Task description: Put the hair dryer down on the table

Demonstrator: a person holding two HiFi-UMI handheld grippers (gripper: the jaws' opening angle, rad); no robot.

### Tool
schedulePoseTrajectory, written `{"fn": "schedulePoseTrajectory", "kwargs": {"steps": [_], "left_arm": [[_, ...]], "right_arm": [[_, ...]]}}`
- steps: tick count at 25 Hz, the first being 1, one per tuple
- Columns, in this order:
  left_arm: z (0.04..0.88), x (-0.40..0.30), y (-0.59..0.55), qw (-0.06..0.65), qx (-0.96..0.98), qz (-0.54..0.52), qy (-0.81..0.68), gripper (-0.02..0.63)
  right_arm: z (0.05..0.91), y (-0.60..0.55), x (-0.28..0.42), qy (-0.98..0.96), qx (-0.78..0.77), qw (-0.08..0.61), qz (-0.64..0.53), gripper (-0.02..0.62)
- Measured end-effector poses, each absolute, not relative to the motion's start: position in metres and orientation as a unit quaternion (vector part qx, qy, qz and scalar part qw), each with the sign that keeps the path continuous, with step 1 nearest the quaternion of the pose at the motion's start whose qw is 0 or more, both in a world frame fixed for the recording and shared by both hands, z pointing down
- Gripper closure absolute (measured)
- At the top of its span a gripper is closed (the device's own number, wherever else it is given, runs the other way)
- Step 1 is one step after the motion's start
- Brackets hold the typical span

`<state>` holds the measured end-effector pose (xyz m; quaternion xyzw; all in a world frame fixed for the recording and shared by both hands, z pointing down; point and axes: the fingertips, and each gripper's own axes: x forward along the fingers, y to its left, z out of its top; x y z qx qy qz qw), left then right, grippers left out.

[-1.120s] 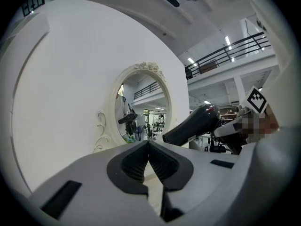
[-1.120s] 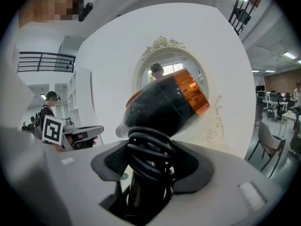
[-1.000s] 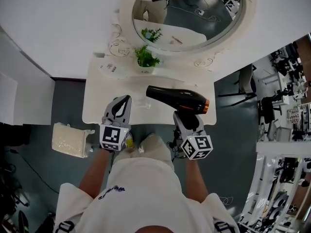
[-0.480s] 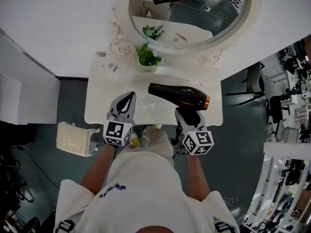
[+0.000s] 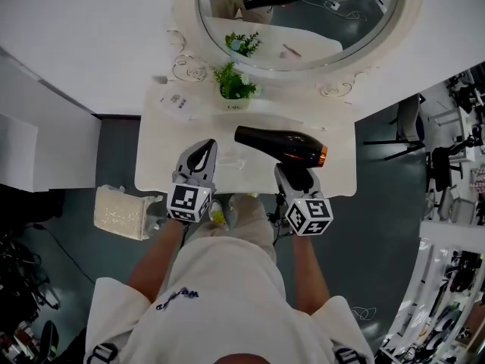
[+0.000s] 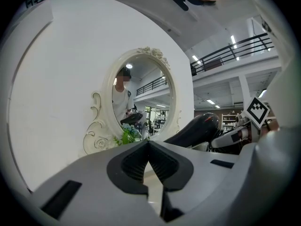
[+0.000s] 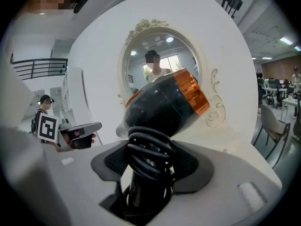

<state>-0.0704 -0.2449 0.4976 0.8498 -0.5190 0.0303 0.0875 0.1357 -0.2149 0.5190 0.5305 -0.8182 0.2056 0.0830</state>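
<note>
Left gripper (image 5: 200, 155): jaws pinched together on nothing, idle over the front edge of the white curvy-edged vanity table (image 5: 155, 174). The glossy black hair dryer with orange end ring (image 5: 280, 144) hangs over the table's right half, narrow end pointing left. Right gripper (image 5: 295, 177) is clamped on its handle, over the coiled black cord (image 7: 149, 160) wrapped round it. Likely rigid, top-heavy, slick shell; the handle is the sane hold and the cord adds bite. Tabletop looks hard and flat: white paper packet (image 5: 176, 105) and small green potted plant (image 5: 233, 86) at the back, middle bare. Ornate oval mirror (image 5: 333, 88) behind, open workshop floor to the right.
</note>
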Motion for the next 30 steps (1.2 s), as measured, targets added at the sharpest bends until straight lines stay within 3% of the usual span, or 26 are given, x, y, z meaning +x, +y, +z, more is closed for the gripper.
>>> {"fn": "schedulePoseTrajectory", "kwargs": {"steps": [30], "left_arm": [[0.596,-0.054,-0.285,0.134,0.843,0.082,-0.514,0.597]], "right_arm": [[0.627,-0.262,0.129,-0.797,0.521,0.125,0.28,0.325]]}}
